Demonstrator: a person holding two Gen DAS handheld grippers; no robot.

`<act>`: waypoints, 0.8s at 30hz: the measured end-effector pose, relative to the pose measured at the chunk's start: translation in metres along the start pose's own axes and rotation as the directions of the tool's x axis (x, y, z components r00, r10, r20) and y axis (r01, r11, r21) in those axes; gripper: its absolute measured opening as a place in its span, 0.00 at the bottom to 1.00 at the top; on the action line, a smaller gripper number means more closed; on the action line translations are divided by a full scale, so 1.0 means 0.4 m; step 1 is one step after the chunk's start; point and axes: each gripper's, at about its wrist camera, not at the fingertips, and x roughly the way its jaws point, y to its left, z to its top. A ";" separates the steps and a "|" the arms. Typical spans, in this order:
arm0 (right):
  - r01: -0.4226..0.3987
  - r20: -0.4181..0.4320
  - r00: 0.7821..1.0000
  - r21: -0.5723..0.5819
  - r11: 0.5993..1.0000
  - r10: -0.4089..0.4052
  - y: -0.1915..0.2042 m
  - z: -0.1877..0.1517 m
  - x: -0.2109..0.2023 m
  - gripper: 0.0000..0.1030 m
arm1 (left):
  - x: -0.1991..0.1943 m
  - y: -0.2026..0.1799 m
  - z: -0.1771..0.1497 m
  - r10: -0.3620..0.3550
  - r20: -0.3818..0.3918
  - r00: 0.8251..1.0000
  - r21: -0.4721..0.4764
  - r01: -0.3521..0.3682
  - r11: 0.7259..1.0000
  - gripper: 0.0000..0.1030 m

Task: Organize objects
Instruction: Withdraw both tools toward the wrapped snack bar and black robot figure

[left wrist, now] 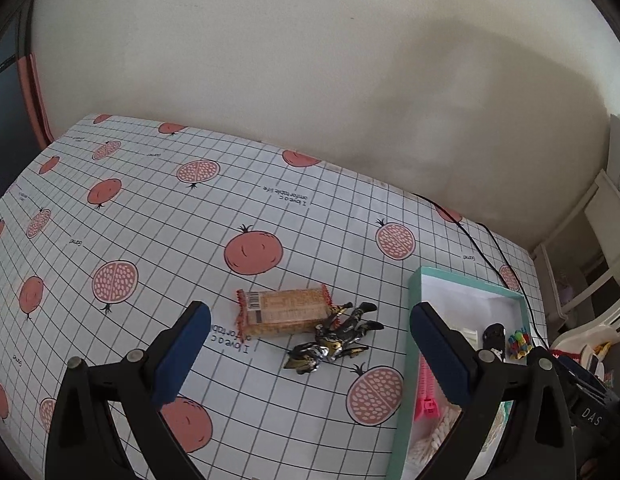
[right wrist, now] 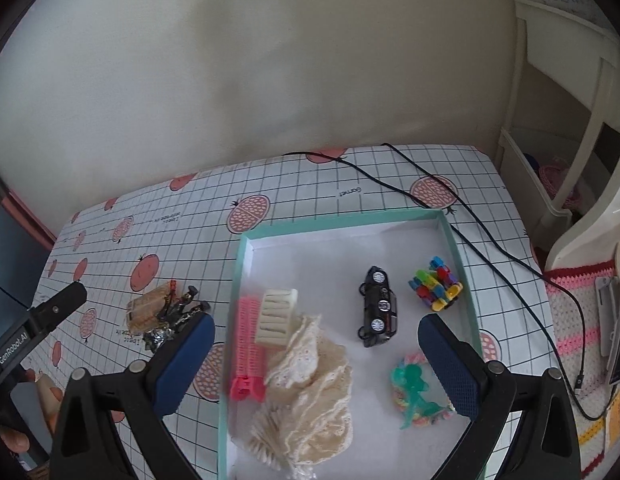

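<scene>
Left wrist view: blue-padded left gripper (left wrist: 310,354) nearest, jaws spread wide, nothing between them, hovering over the tablecloth (left wrist: 150,208). Just ahead lies the biscuit packet (left wrist: 284,312), flat, crimped ends. Touching its near right corner is the black-and-gold toy figure (left wrist: 333,340), lying on its side, limbs splayed. Both sit outside the teal tray (left wrist: 413,280), just beside its left wall.

Judgement on handling: packet is light, contents likely brittle, film slick; take it across the short width at the middle, gentle squeeze. Figure is light, rigid, thin limbs; grip the torso, not a leg.

Right wrist view: right gripper (right wrist: 315,360) nearest, jaws likewise released and empty, hanging above the tray's interior. Inside the tray: pink hair roller (right wrist: 248,352) and cream comb (right wrist: 276,316) by the left wall, lace fabric (right wrist: 310,392) bunched at the near side, black toy car (right wrist: 377,306) at centre, coloured block toy (right wrist: 435,288) towards the right wall, green figure (right wrist: 415,390) near right. Packet and figure show left of the tray, outside it.
</scene>
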 end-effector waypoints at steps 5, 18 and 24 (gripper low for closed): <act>-0.048 -0.012 0.999 -0.066 0.997 0.047 0.105 0.003 0.022 1.00 | -0.001 0.077 0.013 0.028 0.002 1.000 -0.026 -0.028 0.999 0.97; -0.108 -0.068 0.993 -0.133 0.985 0.100 0.282 -0.049 0.128 1.00 | 0.053 0.166 0.013 0.058 -0.030 0.998 -0.041 -0.059 0.997 0.97; -0.109 -0.084 0.991 -0.116 0.987 0.099 0.321 -0.060 0.177 1.00 | 0.087 0.198 0.017 0.074 -0.041 0.996 -0.040 -0.076 0.996 0.97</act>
